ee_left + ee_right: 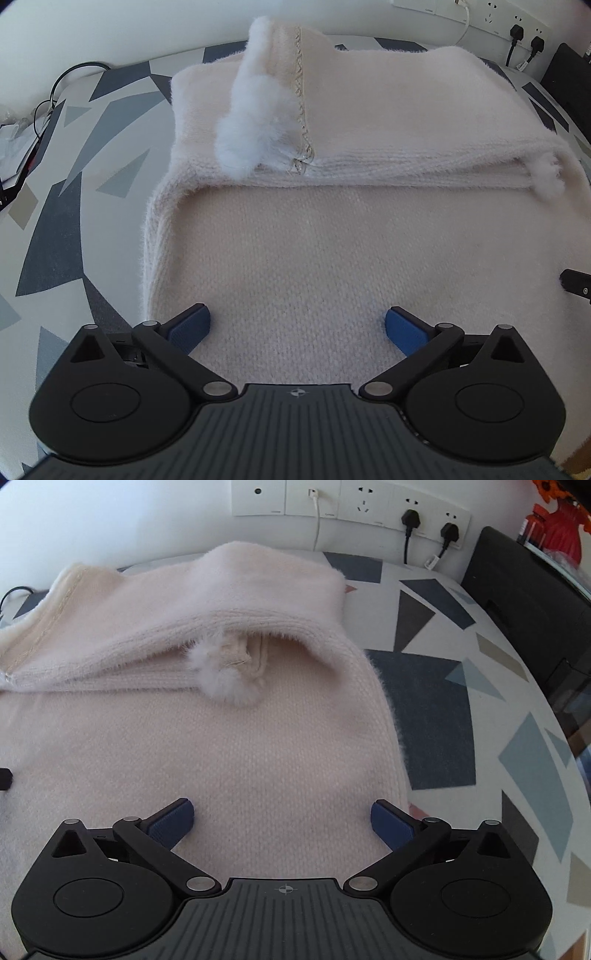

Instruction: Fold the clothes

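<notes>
A pale pink fuzzy knit garment [314,251] lies on the patterned table, its far part folded back over the near part. White fur trim [251,125] runs along the folded edge, and a small fur pom-pom [229,686] shows in the right wrist view on the same garment [221,760]. My left gripper [297,326] hovers over the near left part of the knit, jaws wide open, nothing between the blue pads [188,326]. My right gripper [282,818] hovers over the near right part, also wide open and empty. A tip of the right gripper [576,282] shows at the left view's right edge.
The tablecloth [436,709] has grey, blue and beige geometric shapes. Wall sockets with black plugs [410,517] sit behind the table. A black box [524,602] stands at the far right. Cables and a dark device [33,140] lie at the far left.
</notes>
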Demonstrator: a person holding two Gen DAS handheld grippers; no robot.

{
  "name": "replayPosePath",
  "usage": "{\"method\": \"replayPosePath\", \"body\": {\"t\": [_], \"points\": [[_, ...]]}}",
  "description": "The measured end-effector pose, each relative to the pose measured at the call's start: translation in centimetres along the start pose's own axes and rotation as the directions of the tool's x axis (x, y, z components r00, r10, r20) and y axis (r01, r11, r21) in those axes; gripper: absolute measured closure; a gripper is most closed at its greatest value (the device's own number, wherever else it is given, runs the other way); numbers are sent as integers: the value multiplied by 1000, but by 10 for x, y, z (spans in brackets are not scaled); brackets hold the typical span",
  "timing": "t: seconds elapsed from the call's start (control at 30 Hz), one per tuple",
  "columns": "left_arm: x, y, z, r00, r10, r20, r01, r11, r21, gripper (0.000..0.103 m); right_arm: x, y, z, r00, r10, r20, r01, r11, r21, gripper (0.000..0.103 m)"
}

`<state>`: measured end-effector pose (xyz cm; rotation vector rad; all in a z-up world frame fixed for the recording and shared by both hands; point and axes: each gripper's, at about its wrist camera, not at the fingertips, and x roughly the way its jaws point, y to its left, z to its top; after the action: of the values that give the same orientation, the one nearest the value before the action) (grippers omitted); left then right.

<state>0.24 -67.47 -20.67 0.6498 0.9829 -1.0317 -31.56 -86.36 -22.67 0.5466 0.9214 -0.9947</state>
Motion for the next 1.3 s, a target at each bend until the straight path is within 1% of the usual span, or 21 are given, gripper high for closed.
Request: {"method": "replayPosePath", "body": {"t": [0.1, 0.2, 0.3, 0.37, 0.47, 0.57, 0.63, 0.77, 0.83, 0.93, 1.03, 1.13, 1.23, 1.3], "points": [[-1, 4, 0, 1000, -6, -3, 6, 1000, -8, 0, -3, 1, -3, 1000, -8, -4, 8, 1000, 17, 1], [-10, 10, -8, 1000, -14, -4, 14, 998, -59, 0, -8, 3, -6, 1000, -8, 16, 8, 1000, -1, 1], [-24, 14, -22, 1000, -20, 12, 21, 993, -118, 0, -15, -1, -7, 999, 12, 29, -11, 1000, -21, 1], [-32, 13, -32, 1000, 6, 20, -3, 988, -153, 0, -21, -7, -7, 998, 34, 45, -33, 999, -38, 1], [-44, 8, -45, 999, 48, 18, -43, 978, -205, 0, -32, -20, -8, 997, 44, 67, -40, 997, -59, 1], [-57, -1, -57, 997, 74, 28, -66, 971, -229, 0, -46, -43, -20, 995, 61, 81, -57, 997, -50, 1], [-68, -10, -66, 995, 91, 47, -77, 968, -239, 0, -54, -58, -27, 994, 71, 88, -68, 997, -42, 1], [-83, -20, -82, 993, 100, 65, -81, 965, -248, 0, -58, -88, -43, 995, 64, 73, -65, 998, 8, 1], [-87, -23, -89, 993, 103, 64, -85, 967, -240, 0, -59, -101, -48, 995, 73, 72, -77, 996, 53, 1], [-88, -24, -98, 991, 127, 50, -112, 967, -228, 0, -61, -113, -55, 994, 79, 69, -87, 989, 116, 1], [-89, -21, -105, 991, 126, 39, -113, 963, -247, 0, -66, -114, -62, 995, 79, 68, -88, 987, 136, 1], [-90, -13, -108, 994, 96, 45, -81, 963, -257, 0, -73, -108, -65, 995, 66, 81, -76, 989, 129, 1], [-89, -7, -107, 995, 83, 49, -70, 970, -233, 0, -80, -100, -65, 994, 50, 97, -64, 987, 146, 1], [-93, -1, -109, 996, 60, 65, -45, 976, -213, 0, -83, -94, -67, 994, 47, 97, -63, 984, 167, 1]]}}
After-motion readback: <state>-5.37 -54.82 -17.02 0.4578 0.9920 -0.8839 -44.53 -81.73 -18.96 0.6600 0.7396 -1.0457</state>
